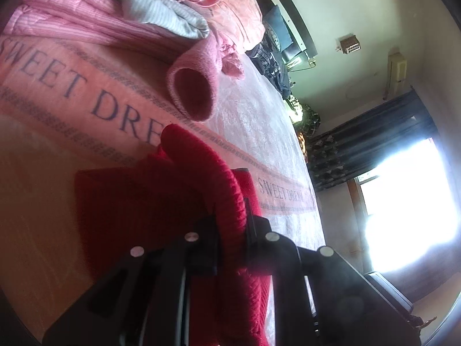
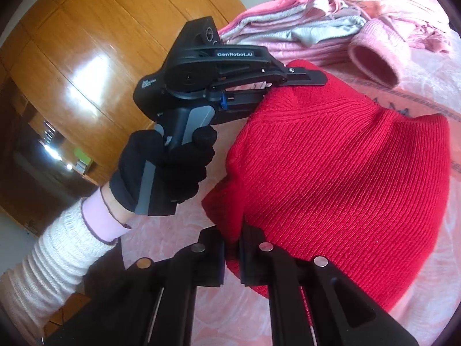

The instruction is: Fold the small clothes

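The red ribbed knit garment [image 2: 340,173] lies on the pink bedspread [image 2: 426,92], which is printed with the words "SWEET DREAM". In the right wrist view its long axis runs from the near edge at your right gripper up toward the stacked laundry, with the ribs following that same line. Your right gripper [image 2: 232,248] has its jaws drawn narrow on the near left edge of the garment, with red fabric pinched between them. Your left gripper [image 1: 230,216], seen from the side in the right wrist view and held in a black-gloved hand [image 2: 167,167], grips the far edge: a rolled fold of the red knit passes between its jaws, which are closed on it. Beyond the garment lies a pink fleece piece with an open cuff [image 1: 191,92] facing the left camera, and behind that a pile of pink and grey striped clothes [image 1: 115,8].
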